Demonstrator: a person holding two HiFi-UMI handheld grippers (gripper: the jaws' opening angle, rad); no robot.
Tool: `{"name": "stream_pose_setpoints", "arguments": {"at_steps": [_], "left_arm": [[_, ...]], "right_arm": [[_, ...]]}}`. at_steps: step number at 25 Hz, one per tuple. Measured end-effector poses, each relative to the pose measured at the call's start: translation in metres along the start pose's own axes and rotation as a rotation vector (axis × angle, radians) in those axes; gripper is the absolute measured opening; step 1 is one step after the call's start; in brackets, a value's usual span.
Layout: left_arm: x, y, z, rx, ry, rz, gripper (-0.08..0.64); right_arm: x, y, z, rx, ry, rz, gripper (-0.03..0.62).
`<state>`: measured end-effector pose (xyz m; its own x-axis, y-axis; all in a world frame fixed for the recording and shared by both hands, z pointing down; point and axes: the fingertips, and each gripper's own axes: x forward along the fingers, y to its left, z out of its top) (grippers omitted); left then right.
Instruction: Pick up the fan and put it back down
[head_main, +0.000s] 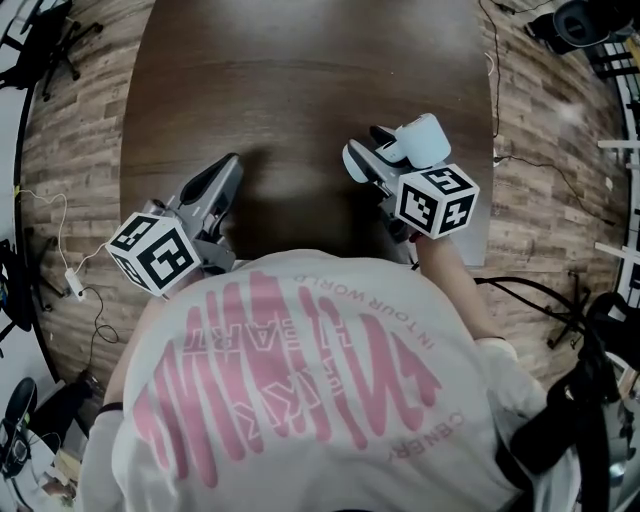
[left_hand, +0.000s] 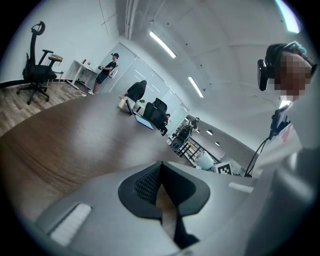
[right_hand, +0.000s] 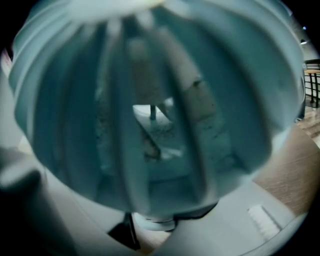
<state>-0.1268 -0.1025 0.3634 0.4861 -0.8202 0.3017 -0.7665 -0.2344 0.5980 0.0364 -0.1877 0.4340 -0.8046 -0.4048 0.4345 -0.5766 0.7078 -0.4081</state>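
A small pale blue fan (head_main: 422, 139) is held over the right part of the dark brown table (head_main: 300, 80). My right gripper (head_main: 385, 165) is shut on it, low on its body. In the right gripper view the fan's ribbed grille (right_hand: 150, 115) fills almost the whole picture, and its lower part sits between the grey jaws of the right gripper (right_hand: 157, 220). Whether the fan touches the table I cannot tell. My left gripper (head_main: 222, 178) is over the table's near left part, shut with nothing in it. In its own view the left gripper (left_hand: 160, 172) has its dark pads together.
The person's white and pink shirt (head_main: 300, 390) covers the table's near edge. Cables (head_main: 60, 250) lie on the wooden floor to both sides. Beyond the table stand an office chair (left_hand: 37, 70), desks with monitors (left_hand: 150, 112) and a person (left_hand: 107, 67).
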Motion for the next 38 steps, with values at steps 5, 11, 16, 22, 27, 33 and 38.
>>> {"name": "stream_pose_setpoints", "arguments": {"at_steps": [5,11,16,22,27,33,38], "left_arm": [[-0.002,0.000,-0.001,-0.003,-0.006,0.008,0.015],[-0.002,0.000,-0.002,-0.008,-0.014,0.005,0.015],[-0.002,0.000,-0.001,-0.008,-0.014,0.004,0.015],[-0.001,-0.001,-0.001,-0.009,-0.017,0.001,0.015],[-0.001,-0.001,-0.002,-0.013,-0.019,-0.002,0.015],[0.000,-0.004,-0.003,-0.013,-0.010,-0.004,0.015],[0.000,-0.004,-0.004,-0.013,-0.005,-0.005,0.015]], "right_arm": [[0.004,0.001,-0.004,0.001,0.017,0.006,0.205],[0.003,-0.003,-0.007,0.010,0.026,-0.001,0.206],[0.002,-0.004,-0.010,0.011,0.038,-0.012,0.206],[0.003,-0.003,-0.013,0.013,0.047,-0.008,0.206],[0.003,0.000,-0.013,-0.014,0.050,-0.003,0.206],[0.004,0.002,-0.014,-0.022,0.055,0.006,0.206],[0.006,0.003,-0.014,-0.017,0.054,0.010,0.206]]}}
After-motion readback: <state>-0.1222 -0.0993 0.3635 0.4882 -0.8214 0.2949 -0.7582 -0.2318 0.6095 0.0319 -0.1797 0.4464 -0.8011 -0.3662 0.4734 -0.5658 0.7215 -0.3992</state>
